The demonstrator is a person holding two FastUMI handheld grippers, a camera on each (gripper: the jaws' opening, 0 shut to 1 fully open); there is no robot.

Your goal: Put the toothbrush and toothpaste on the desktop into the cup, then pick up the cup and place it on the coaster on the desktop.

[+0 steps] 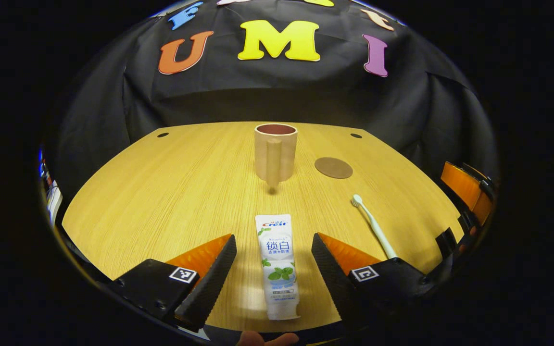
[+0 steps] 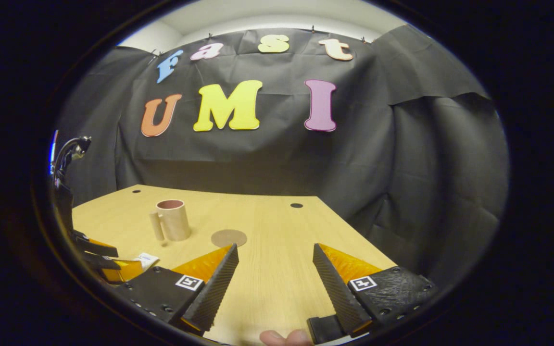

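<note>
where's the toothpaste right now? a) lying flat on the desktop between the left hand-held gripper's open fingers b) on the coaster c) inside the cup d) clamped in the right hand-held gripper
a: in the left gripper view the toothpaste lies flat on the desktop, between the open fingers of the left hand-held gripper and untouched by them, on the near side of the cup.

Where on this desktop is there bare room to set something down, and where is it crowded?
Bare wood runs left of the cup and toothpaste to the desktop edge, and behind the coaster. Crowded: the near-right strip, where the toothbrush lies between the left claw and right claw.
</note>
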